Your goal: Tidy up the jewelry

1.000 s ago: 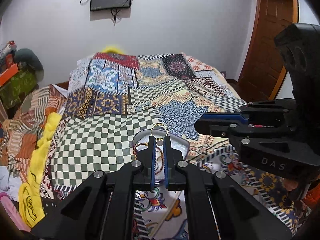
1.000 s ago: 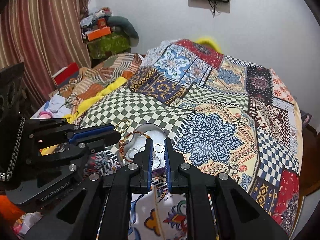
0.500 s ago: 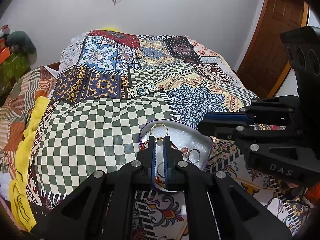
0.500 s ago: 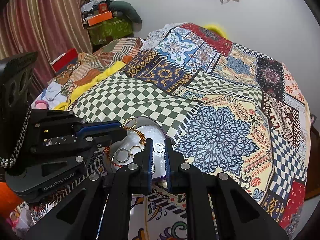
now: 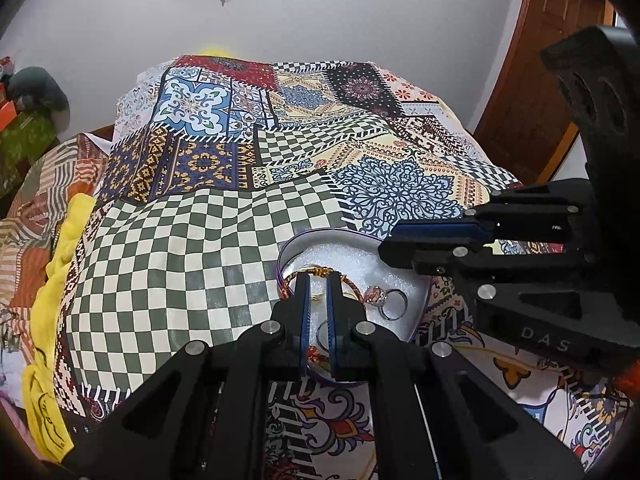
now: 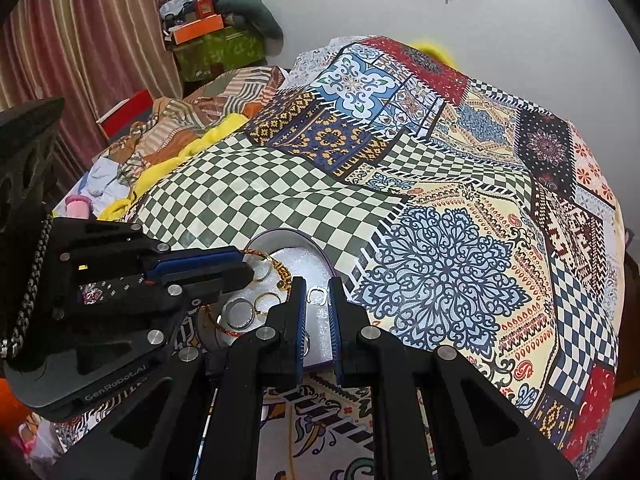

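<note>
A white heart-shaped jewelry box (image 5: 352,256) with a purple rim lies open on the patchwork bedspread; it also shows in the right wrist view (image 6: 296,258). Inside lie a red-and-gold bangle (image 5: 320,271), a silver ring with a pink stone (image 5: 386,298) and several gold and silver rings (image 6: 240,314). My left gripper (image 5: 318,280) hangs low over the box, jaws a small gap apart, a gold earring just below the tips. My right gripper (image 6: 318,286) is just over the box, shut on a small silver ring (image 6: 318,294).
The patchwork bedspread (image 5: 280,152) covers the bed. A yellow cloth (image 5: 52,280) and piled clothes lie along the left edge. A wooden door (image 5: 548,80) stands at the right. Boxes and bags (image 6: 216,40) are stacked by the curtain.
Both grippers have dropped lower over the box. The left gripper has let go of the gold hoop earring it held. The right gripper still holds the small silver ring.
</note>
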